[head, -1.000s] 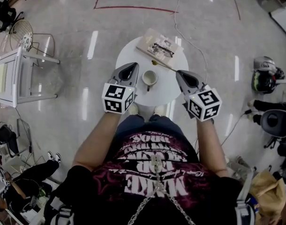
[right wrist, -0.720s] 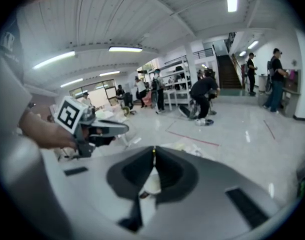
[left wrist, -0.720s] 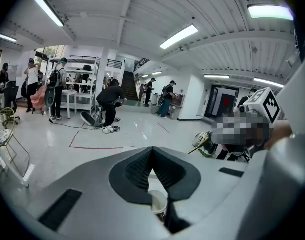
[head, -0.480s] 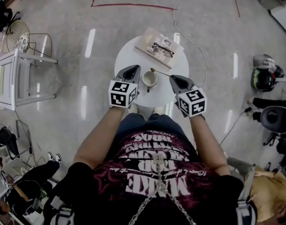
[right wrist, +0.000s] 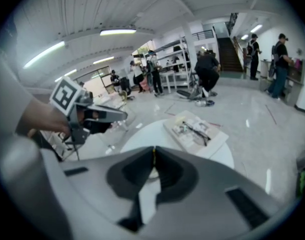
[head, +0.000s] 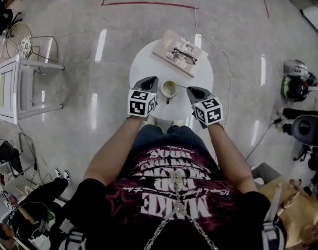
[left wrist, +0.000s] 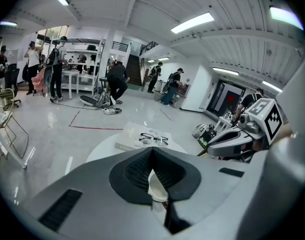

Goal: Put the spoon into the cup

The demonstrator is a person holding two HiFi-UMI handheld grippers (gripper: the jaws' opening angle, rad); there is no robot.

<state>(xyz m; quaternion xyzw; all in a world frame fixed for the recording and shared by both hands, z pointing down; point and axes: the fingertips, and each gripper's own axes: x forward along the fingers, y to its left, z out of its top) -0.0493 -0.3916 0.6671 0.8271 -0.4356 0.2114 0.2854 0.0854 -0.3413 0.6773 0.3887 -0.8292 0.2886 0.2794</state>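
Observation:
A pale cup stands near the front of the round white table. My right gripper is just right of the cup, shut on the thin spoon, whose free end reaches to the cup's rim. In the right gripper view the spoon shows as a yellowish sliver pinched between the closed tips of my right gripper. My left gripper hovers close to the cup's left side with nothing in it. In the left gripper view its tips meet, and the cup shows behind them.
A book with a pair of glasses on it lies at the table's back right. A white cable runs across the floor behind the table. A white rack stands to the left, and bags lie to the right.
Both grippers have come down and inward toward the cup. The spoon has travelled with the right gripper, and its free end now reaches the cup's rim.

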